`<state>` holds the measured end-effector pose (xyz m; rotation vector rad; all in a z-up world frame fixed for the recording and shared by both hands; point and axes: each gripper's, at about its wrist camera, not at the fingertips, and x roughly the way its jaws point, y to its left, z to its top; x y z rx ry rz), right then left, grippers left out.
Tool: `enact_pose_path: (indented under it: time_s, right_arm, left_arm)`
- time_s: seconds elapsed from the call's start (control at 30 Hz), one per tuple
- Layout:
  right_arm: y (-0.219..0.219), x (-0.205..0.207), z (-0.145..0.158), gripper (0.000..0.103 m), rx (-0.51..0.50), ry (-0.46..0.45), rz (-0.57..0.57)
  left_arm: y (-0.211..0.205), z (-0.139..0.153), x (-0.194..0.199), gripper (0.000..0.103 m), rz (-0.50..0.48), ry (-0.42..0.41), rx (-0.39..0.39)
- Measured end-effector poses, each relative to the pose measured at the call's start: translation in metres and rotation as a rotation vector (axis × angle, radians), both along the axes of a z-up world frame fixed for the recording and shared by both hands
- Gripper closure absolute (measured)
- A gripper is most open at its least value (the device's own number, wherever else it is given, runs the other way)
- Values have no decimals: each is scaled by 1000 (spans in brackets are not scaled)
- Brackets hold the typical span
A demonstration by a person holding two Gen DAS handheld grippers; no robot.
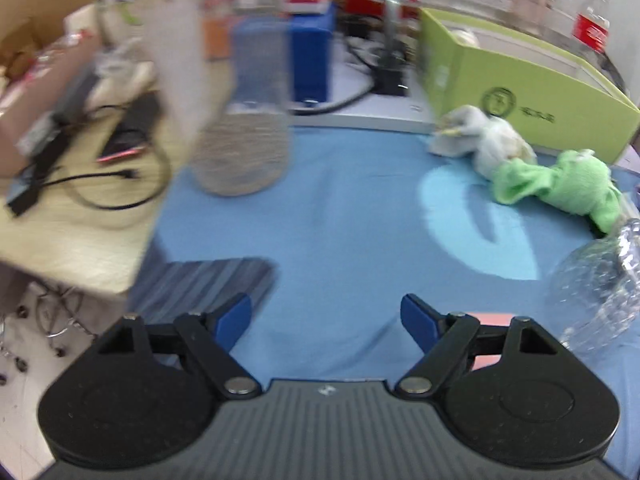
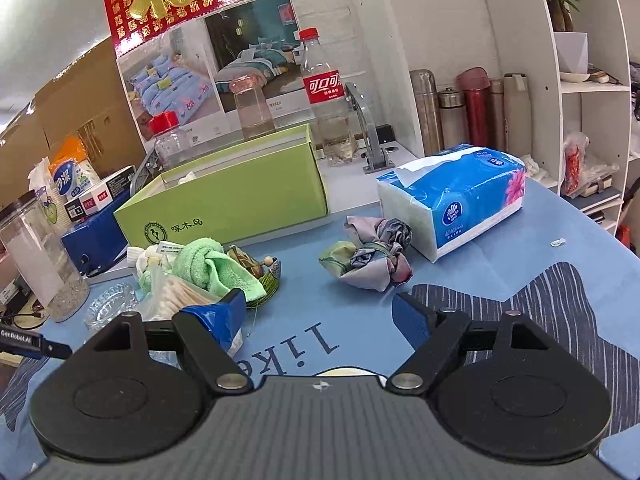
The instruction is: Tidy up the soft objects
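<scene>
Step in hand, as I read it: between picks — both grippers empty, soft items loose on the blue cloth [image 2: 500, 248], green box [image 2: 240, 196] likely the drop spot, something pale already inside it.

Left wrist view, left to right: clear jar [image 1: 244, 136], blurred; left gripper [image 1: 326, 320] with jaws spread wide, nothing between them, only bare cloth ahead; whitish cloth bundle [image 1: 484, 140] touching the foot of the green box; green towel [image 1: 560, 184] just beside that bundle; glass dish [image 1: 596, 296] at the right edge.

Right wrist view, left to right: the jar, the glass dish, then a pile in front of the box — whitish bundle, green towel, a bag of cotton swabs [image 2: 180, 300], a small dark-green trinket [image 2: 256, 268]. Right gripper [image 2: 318, 312] jaws apart, gripping nothing; the left blue pad overlaps the pile in the picture, contact cannot be told. Past it, a crumpled floral cloth [image 2: 372, 258] alone near the middle, then a tissue pack [image 2: 456, 204] well right.

Next move, my judgement: right gripper goes forward and down onto the floral cloth, closes on a raised fold, lifts it to the box. Cloth may slump — grab deep.

Count: 1 green towel, 1 whitish bundle, 1 floral cloth, 1 tissue pack, 1 swab bag, 1 box, 2 grippers.
</scene>
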<state>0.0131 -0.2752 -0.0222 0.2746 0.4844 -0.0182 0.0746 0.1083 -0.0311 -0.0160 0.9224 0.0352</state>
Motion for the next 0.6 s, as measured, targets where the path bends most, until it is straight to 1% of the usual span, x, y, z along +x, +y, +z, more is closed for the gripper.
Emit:
enact_pose_path:
  time_s: [0.03,0.1,0.13,0.17,0.2,0.27,0.3,0.33,0.4,0.5,0.57,0.6]
  right_arm:
    - [1,0,0,36,4,-1,1]
    - [3,3,-1,36,6,4,14]
    - [5,4,-1,36,3,9,18]
    - [6,4,-1,36,-2,11,24]
    - [7,3,-1,36,-8,12,29]
    - [7,0,-1,36,-15,15,25]
    - [5,-2,0,36,-16,14,19]
    - [3,-4,0,36,-16,13,9]
    - [-1,-6,0,36,-15,19,-8]
    - [-7,-8,-1,36,-21,23,-28]
    - [-9,-7,-1,36,-21,26,-37]
    - [-9,-6,-2,36,-20,27,-36]
  left_arm:
    - [5,4,-6,20,3,-19,-21]
    - [8,14,-16,20,-20,-56,-86]
    - [3,17,-19,20,-47,-68,-107]
    - [-6,19,-22,19,-90,-81,-108]
    - [-17,19,-23,17,-138,-90,-95]
    - [-41,14,-25,11,-207,-99,-41]
    - [-54,10,-26,6,-235,-109,-11]
    - [-63,6,-26,6,-260,-115,13]
    - [-76,-2,-25,6,-295,-103,50]
    - [-82,-13,-23,6,-307,-85,82]
    - [-78,-18,-19,5,-275,-78,100]
    - [-73,-20,-18,5,-264,-76,94]
